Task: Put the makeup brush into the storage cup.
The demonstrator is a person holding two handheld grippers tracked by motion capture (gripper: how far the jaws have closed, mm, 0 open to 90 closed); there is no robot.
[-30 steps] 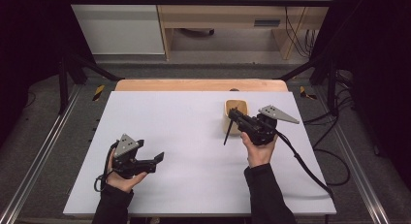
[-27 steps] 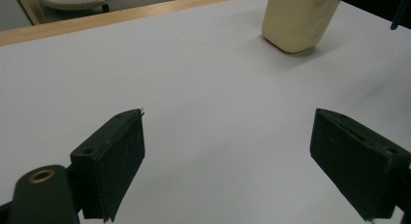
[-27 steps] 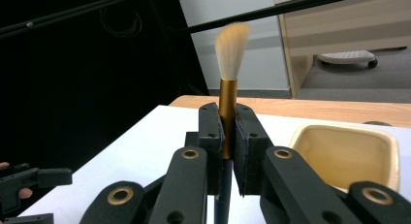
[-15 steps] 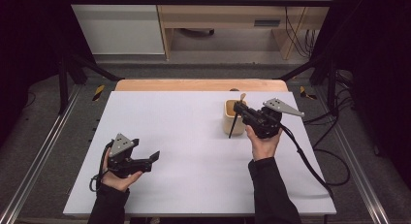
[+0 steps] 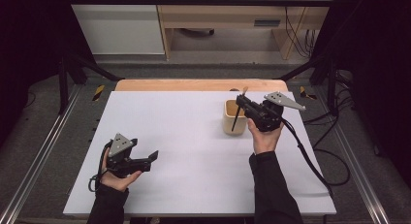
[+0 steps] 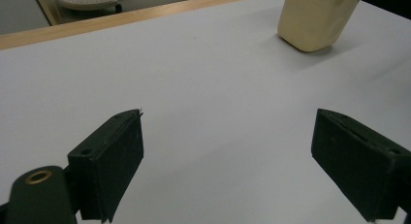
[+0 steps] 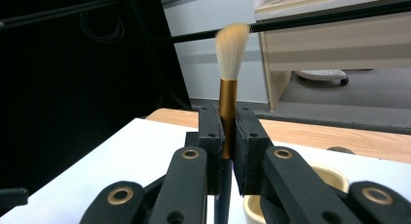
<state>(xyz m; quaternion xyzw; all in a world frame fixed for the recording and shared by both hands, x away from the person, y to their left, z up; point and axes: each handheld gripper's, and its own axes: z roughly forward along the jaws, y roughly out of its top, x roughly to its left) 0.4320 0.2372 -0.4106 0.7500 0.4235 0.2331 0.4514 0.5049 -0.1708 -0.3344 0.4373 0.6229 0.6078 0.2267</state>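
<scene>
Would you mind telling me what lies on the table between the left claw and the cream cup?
Nothing: in the high view, bare white table runs from the open left claw to the cream cup. The left gripper view agrees.

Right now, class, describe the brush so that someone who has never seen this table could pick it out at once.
Start at the white table, then go to the cream cup near its far right. Just beside the cup, the right hand-held gripper is clamped on the brush, bristles up. It stands out by its copper-coloured collar, pale tuft and thin dark handle.
</scene>
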